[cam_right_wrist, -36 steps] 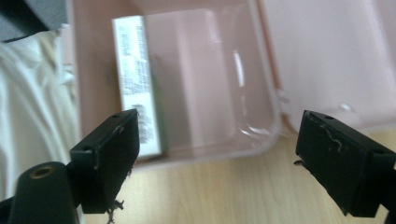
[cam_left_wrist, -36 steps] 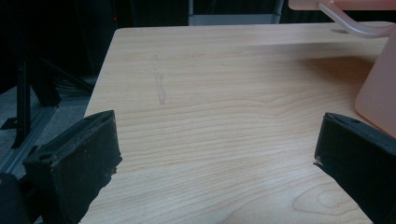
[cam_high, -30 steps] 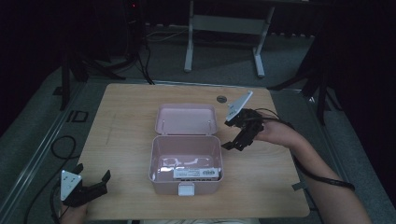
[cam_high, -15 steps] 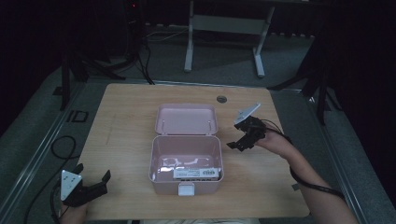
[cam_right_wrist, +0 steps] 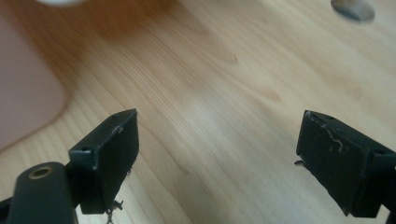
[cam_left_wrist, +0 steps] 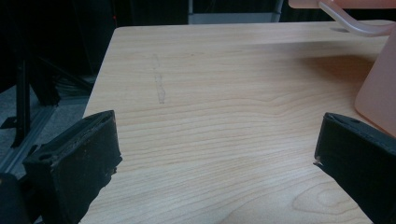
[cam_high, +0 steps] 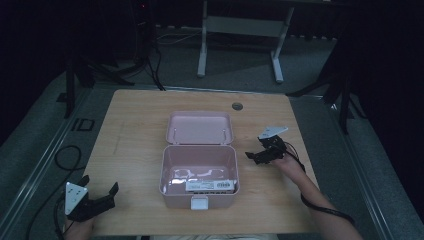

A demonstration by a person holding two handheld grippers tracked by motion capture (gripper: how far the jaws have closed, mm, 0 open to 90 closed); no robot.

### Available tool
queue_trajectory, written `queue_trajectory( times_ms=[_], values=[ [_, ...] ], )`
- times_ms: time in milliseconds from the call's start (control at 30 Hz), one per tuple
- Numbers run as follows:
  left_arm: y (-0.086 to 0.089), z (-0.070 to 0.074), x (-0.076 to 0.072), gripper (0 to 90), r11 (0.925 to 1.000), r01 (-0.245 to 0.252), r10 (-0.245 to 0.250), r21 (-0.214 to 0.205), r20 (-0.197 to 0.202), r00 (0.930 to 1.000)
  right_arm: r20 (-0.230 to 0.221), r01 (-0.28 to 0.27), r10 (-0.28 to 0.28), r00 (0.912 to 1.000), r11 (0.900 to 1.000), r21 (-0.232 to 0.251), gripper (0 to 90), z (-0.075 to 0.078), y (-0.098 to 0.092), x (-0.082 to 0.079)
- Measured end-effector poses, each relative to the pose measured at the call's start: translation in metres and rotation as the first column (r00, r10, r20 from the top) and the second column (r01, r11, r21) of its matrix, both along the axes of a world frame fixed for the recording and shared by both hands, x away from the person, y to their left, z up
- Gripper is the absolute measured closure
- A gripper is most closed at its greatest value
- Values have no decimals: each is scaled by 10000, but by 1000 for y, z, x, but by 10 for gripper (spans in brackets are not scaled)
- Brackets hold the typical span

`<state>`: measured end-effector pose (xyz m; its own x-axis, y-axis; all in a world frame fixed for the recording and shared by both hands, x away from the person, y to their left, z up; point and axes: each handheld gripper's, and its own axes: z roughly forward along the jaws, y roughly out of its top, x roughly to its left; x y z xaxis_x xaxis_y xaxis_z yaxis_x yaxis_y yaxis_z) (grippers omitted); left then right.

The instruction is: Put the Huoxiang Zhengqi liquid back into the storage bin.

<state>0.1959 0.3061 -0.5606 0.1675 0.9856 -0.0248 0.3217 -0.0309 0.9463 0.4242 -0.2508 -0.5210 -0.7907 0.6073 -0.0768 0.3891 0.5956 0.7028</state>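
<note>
- The left gripper sits at the near left corner of the wooden table. Its jaws are spread wide with nothing between them.
- In the left gripper view, the same gripper shows only bare wood grain in the gap between its jaws. A pink corner of the box stands just beyond the right-hand jaw, apart from it.
- The right gripper is just to the right of the pink box, near its hinge line. It is not touching the box.
- In the right gripper view, this gripper has its jaws far apart and empty above the tabletop. A blurred pink side of the box lies off to the left.
- The box stands in the middle of the table with its lid thrown back flat.
- A white labelled item lies inside the box, against the front wall.
- A small round hole marks the table behind the lid.
</note>
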Motion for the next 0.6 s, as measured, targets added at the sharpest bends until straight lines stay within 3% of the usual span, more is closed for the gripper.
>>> queue_trajectory(
  times_ms=[33,167,267,333,600],
  values=[
    [0,0,0,3,10000,-2,2,0,-9,10000,9,303,-303,9995,9995,-51,129,-9,-6,0],
    [0,0,0,3,10000,15,-15,-4,-13,10000,179,882,-880,9960,9961,-86,128,-19,-17,-2],
    [0,0,0,3,10000,30,-30,-11,-34,10000,270,1409,-1418,9895,9895,307,125,-21,-29,-6],
    [0,0,0,3,10000,24,-24,-2,-41,10000,536,1819,-1841,9814,9824,433,125,-20,-36,-9],
    [1,0,0,3,10000,5,-5,-23,-36,10000,635,3011,-3085,9491,9478,1046,117,-24,-67,-13]
  ],
)
